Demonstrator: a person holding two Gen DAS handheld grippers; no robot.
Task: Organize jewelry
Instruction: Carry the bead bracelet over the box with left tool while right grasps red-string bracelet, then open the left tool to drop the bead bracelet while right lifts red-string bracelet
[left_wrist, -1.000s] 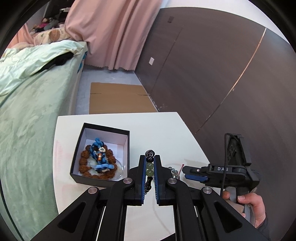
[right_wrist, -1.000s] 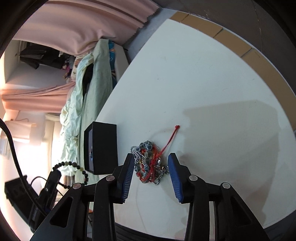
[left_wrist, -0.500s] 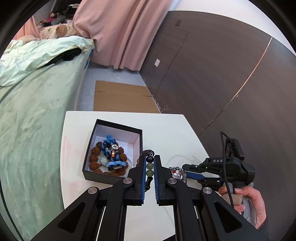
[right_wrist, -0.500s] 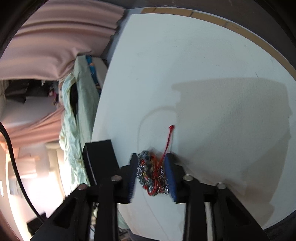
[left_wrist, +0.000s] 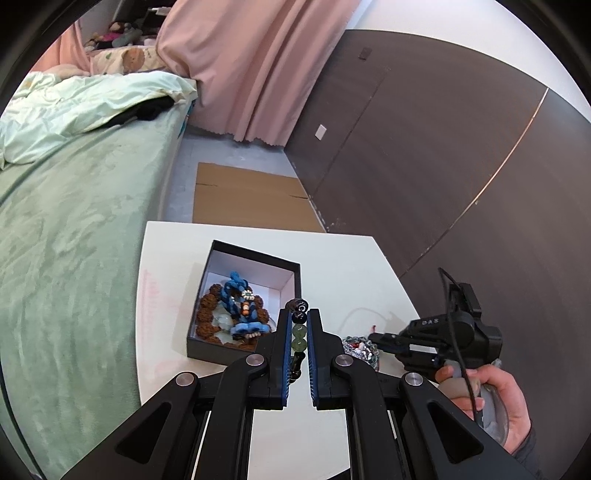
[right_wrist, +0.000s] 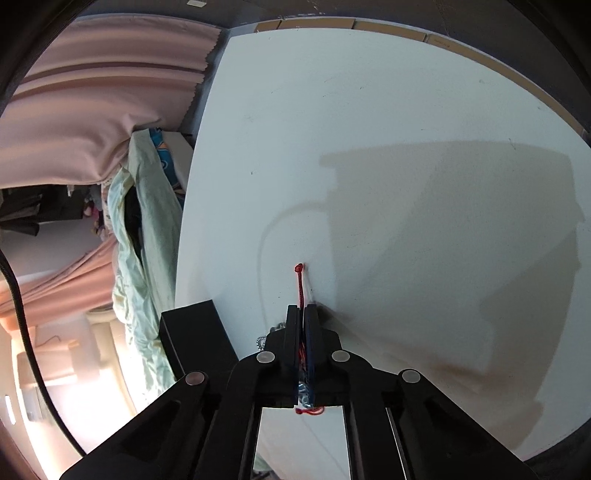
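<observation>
Worktop edge on the bed side runs just left of the black box, leaving me only a thin white strip there; beyond the box and to its right the surface is open up to the far edge. My left gripper has its jaws clamped on a beaded bracelet, green and dark beads showing between the blue pads, poised just right of the box's near corner. Inside the box I see brown beads and a blue knotted piece. My right gripper has its jaws pinched tight on the red-corded chain tangle, right of the box. Most of that tangle is hidden behind the jaws, so I can't tell whether it is clear of the worktop.
</observation>
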